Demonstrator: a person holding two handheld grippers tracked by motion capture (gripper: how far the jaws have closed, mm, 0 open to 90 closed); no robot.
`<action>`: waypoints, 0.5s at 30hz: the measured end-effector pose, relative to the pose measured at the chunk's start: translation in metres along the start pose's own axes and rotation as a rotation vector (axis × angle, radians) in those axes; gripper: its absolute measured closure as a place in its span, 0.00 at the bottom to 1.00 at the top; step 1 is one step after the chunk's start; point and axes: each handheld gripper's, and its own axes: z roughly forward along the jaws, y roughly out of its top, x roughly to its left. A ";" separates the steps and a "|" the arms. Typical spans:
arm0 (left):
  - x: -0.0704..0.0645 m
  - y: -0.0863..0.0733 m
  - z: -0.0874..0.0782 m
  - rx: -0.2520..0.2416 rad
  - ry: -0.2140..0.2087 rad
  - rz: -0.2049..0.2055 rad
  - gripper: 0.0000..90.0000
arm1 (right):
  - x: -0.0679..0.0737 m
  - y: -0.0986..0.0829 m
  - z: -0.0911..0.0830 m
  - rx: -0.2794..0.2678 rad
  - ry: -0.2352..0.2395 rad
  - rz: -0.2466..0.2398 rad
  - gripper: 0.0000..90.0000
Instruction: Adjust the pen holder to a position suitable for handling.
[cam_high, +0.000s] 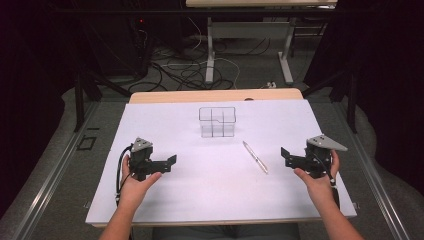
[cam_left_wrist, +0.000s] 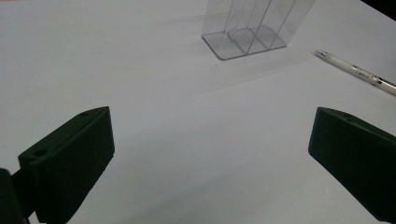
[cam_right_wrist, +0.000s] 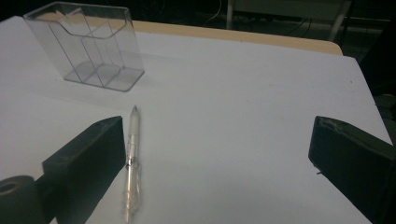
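On the desk (cam_high: 165, 200), right of centre and just near the clear holder (cam_high: 217, 121), lies the pen (cam_high: 255, 157), untouched, so with both hand-held grippers, left (cam_high: 173, 160) and right (cam_high: 283, 154), gaping empty, you likely next bring the right one over it.

One pen (cam_high: 255, 157), one clear organizer (cam_high: 217, 121), two grippers.

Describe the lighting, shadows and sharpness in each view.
High view: white table lit bright and even, surroundings dark, pen small but crisp. Left gripper view: clear organizer casts a faint shadow, near jaws soft. Right gripper view: the pen's tip is sharper than its near end, dim background.
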 end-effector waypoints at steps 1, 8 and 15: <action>-0.001 0.000 0.000 0.008 0.000 0.008 0.00 | -0.001 -0.001 0.000 0.024 -0.006 -0.005 0.05; -0.012 0.010 0.005 0.013 -0.036 0.002 0.00 | -0.006 -0.008 0.003 0.050 0.003 0.062 0.11; -0.029 0.032 0.015 0.024 -0.028 0.030 0.02 | -0.008 -0.011 0.007 0.072 -0.015 0.062 0.14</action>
